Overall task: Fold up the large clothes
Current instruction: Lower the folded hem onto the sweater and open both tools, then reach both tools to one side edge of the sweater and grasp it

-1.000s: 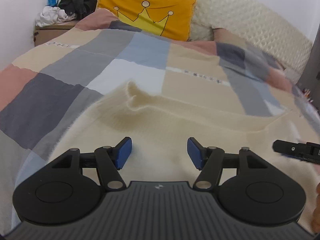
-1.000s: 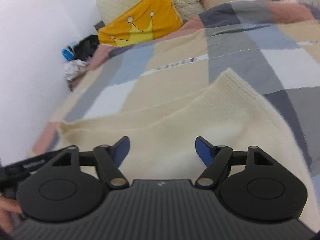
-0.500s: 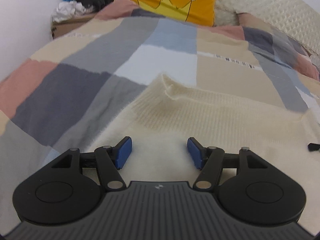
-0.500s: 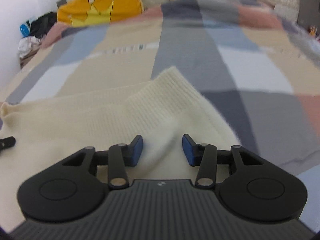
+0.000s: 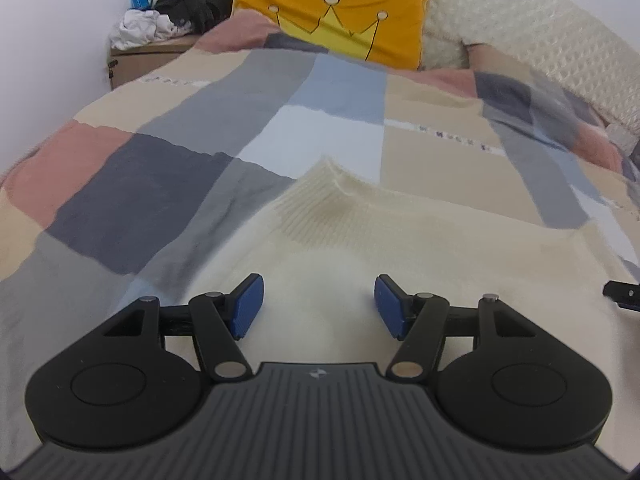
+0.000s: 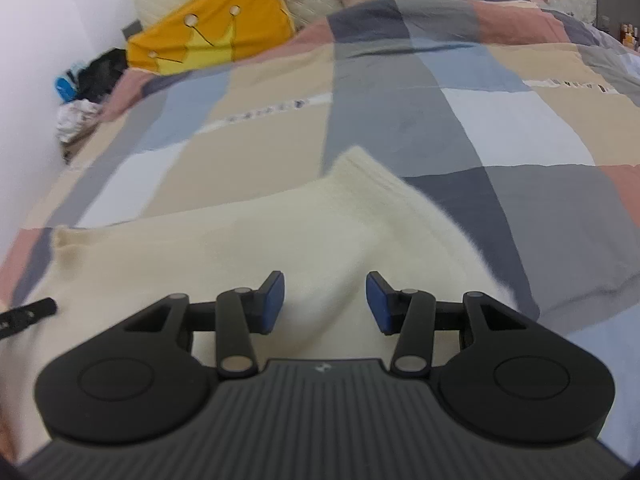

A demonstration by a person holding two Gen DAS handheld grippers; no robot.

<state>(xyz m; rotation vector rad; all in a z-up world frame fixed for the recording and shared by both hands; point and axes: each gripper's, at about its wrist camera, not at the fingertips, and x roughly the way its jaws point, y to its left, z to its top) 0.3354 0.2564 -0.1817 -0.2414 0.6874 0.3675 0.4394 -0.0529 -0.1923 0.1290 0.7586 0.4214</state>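
A cream knitted sweater [image 5: 400,240] lies spread flat on the patchwork bed cover; it also shows in the right wrist view [image 6: 224,252]. My left gripper [image 5: 318,306] is open and empty just above its left part, near a ribbed corner [image 5: 328,184]. My right gripper [image 6: 325,303] is partly open and empty above the right part, near the other ribbed corner [image 6: 360,172]. Each gripper's tip shows at the edge of the other's view: the right one [image 5: 622,294] and the left one [image 6: 28,312].
The patchwork cover [image 5: 160,184] stretches to a yellow crown pillow [image 5: 340,20] and a cream quilted headboard [image 5: 520,40]. A wooden nightstand [image 5: 140,56] with piled clothes stands at the far left by the wall.
The right gripper's jaws narrowed half a second ago and have since widened a little. Both grippers shifted over the sweater; the sweater lies as before.
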